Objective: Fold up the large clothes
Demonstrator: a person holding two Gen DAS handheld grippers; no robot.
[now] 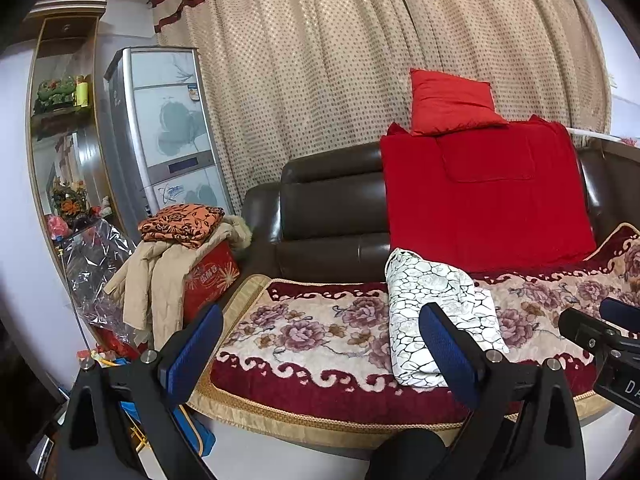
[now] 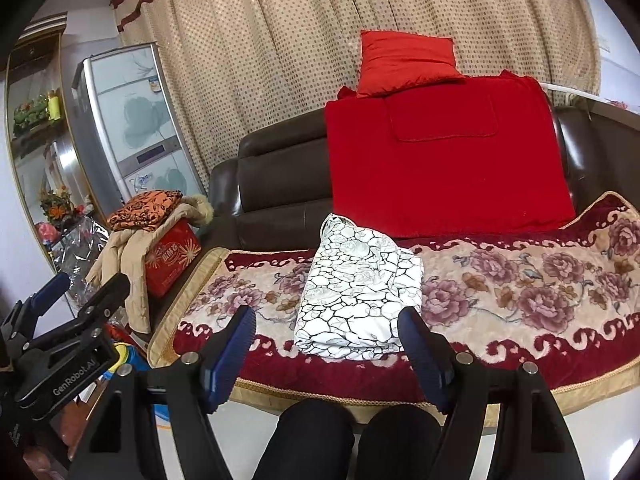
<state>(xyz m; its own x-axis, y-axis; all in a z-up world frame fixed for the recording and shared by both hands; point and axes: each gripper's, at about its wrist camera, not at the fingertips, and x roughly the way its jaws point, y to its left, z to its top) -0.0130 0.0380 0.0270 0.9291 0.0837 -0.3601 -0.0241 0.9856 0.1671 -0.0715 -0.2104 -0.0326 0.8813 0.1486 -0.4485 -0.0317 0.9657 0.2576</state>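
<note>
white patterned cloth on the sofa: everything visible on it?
The white cloth carries a black crackle-line print with faint grey roses. It looks like thin woven fabric, folded into a thick rectangular bundle with layered edges showing at its right side. It lies flat on the floral sofa cover, just in front of the red blanket. Neither gripper touches it.

We see a dark leather sofa (image 2: 280, 184) whose seat is covered by a floral blanket (image 2: 520, 280). On the blanket lies a folded white patterned cloth (image 2: 360, 288). Behind it, a red blanket (image 2: 440, 168) leans against the backrest.
</note>
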